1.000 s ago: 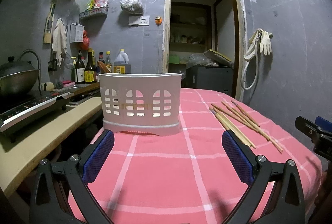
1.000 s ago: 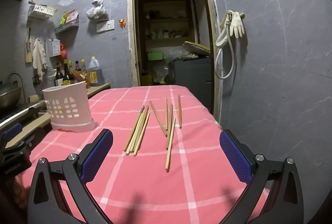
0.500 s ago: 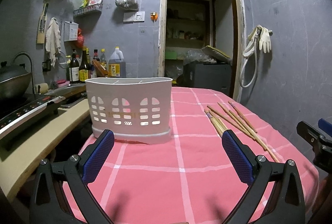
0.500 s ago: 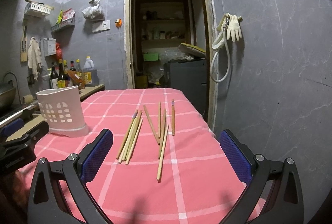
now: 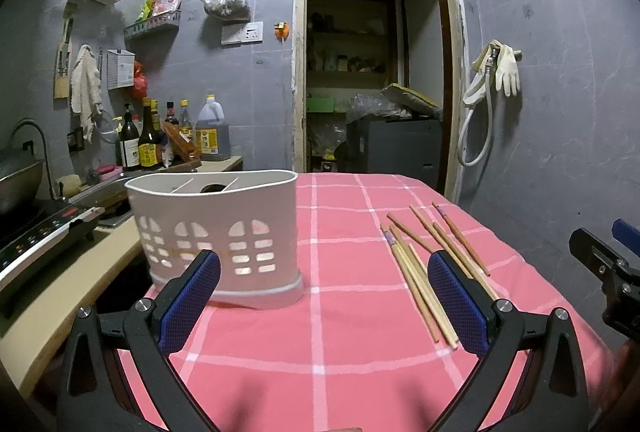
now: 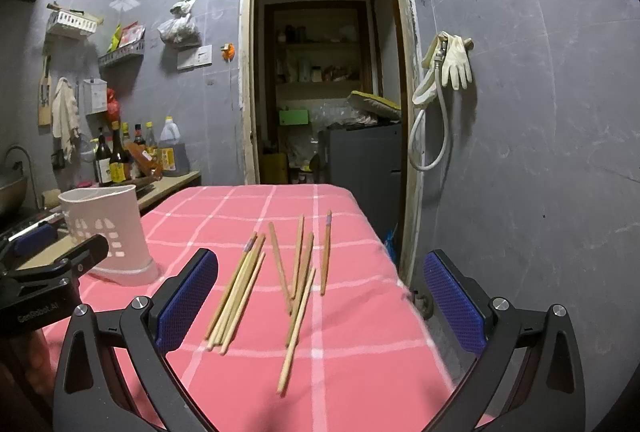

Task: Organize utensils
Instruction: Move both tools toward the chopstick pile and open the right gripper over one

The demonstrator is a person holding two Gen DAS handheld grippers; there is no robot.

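Observation:
A white perforated utensil holder (image 5: 224, 232) stands on the pink checked tablecloth (image 5: 340, 332), left of centre; it also shows in the right wrist view (image 6: 108, 228). Several wooden chopsticks (image 6: 276, 280) lie loose on the cloth to its right, also in the left wrist view (image 5: 428, 268). My left gripper (image 5: 320, 296) is open and empty, just in front of the holder. My right gripper (image 6: 320, 296) is open and empty, above the near ends of the chopsticks.
A counter (image 5: 60, 284) with a cooktop (image 5: 40, 236), a pot and bottles (image 5: 152, 140) runs along the left. A grey wall (image 6: 540, 152) with a hose and gloves (image 6: 452, 60) stands right of the table edge. An open doorway (image 6: 328, 92) lies behind.
Both grippers have risen and tilted down a little; the holder's open top now shows. The left view has shifted so the holder sits further left. Nothing was grasped.

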